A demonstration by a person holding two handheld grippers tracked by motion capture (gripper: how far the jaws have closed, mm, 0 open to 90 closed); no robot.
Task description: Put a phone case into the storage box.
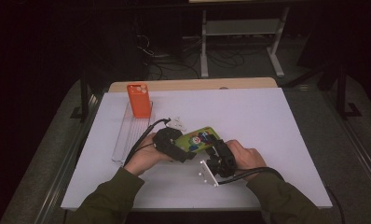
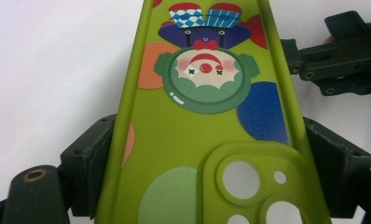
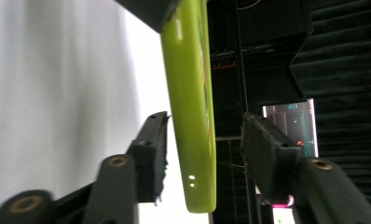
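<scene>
A lime-green phone case (image 1: 197, 138) printed with a clown is held just above the white table (image 1: 267, 121), near its middle. My left gripper (image 1: 182, 145) is shut on the camera-cutout end of the case. In the left gripper view both pads press the long edges of the case (image 2: 193, 135) on either side of my left gripper (image 2: 211, 163). My right gripper (image 1: 215, 142) is at the other end. In the right gripper view the case (image 3: 193, 116) stands edge-on between the jaws of my right gripper (image 3: 204, 123), with a gap on the right side.
An orange phone case (image 1: 139, 100) stands upright at the far end of a clear plastic tray (image 1: 127, 135) on the left of the table. Beyond the far table edge are desk legs and cables on a dark floor.
</scene>
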